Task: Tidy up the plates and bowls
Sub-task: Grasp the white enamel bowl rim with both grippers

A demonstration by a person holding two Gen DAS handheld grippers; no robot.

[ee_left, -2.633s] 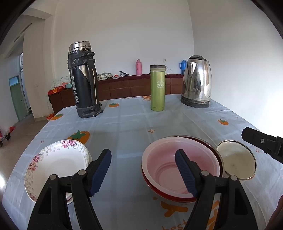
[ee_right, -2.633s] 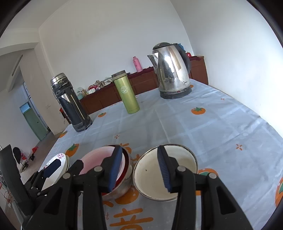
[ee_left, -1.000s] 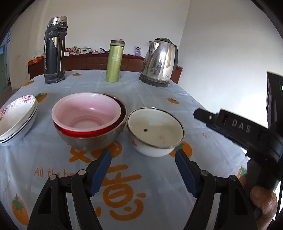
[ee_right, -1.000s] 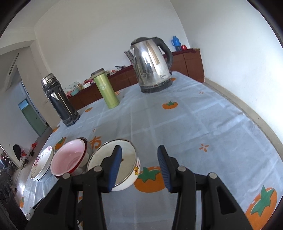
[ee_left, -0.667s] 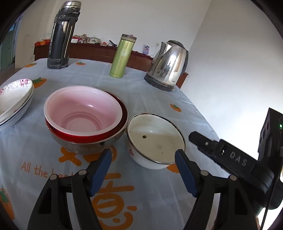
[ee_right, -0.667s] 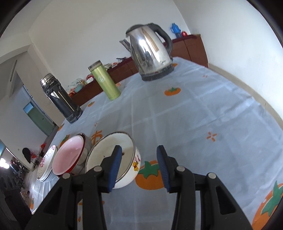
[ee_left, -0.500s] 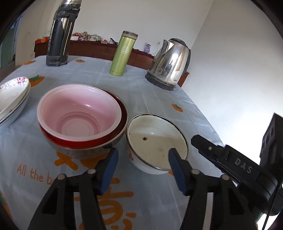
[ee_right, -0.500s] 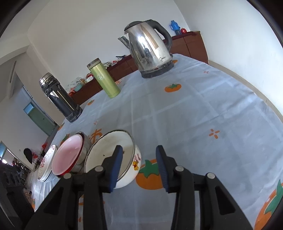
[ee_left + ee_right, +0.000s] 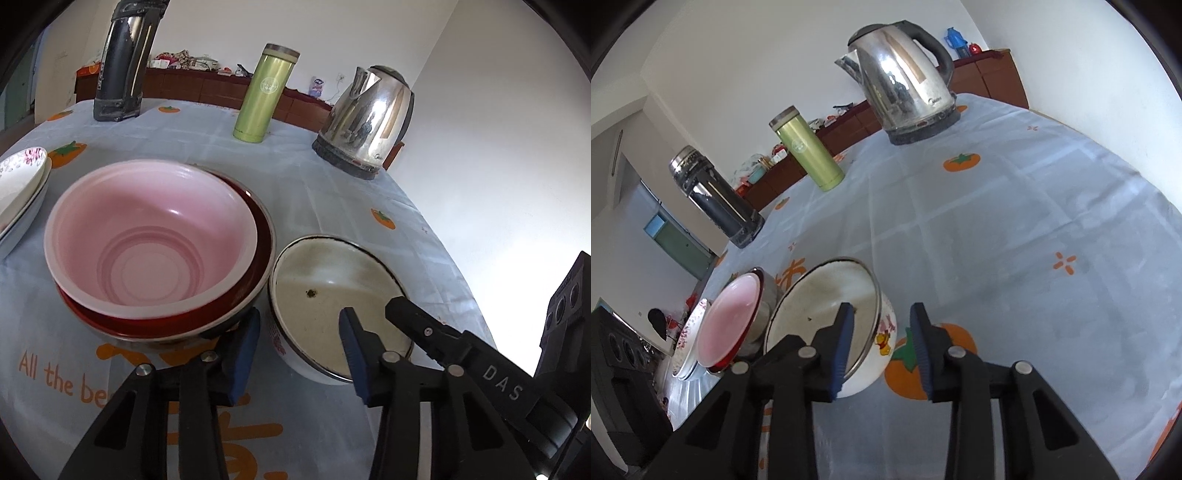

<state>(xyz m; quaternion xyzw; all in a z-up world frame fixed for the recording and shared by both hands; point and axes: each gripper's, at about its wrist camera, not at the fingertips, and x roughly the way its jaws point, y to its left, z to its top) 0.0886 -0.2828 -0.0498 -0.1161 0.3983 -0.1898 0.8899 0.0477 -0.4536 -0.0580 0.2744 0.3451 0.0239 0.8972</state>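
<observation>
Both your grippers straddle the enamel bowl rim: left gripper near side, right gripper right wall. Jaws closing, not yet pinching.

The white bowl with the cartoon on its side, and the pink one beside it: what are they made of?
The white bowl looks like enamelled metal: glossy white coat, thin dark rim, a dark chip-like speck inside. The pink bowl looks like plastic: a softer sheen, a thick pale rim and moulded rings at the bottom. Neither is certain.
</observation>
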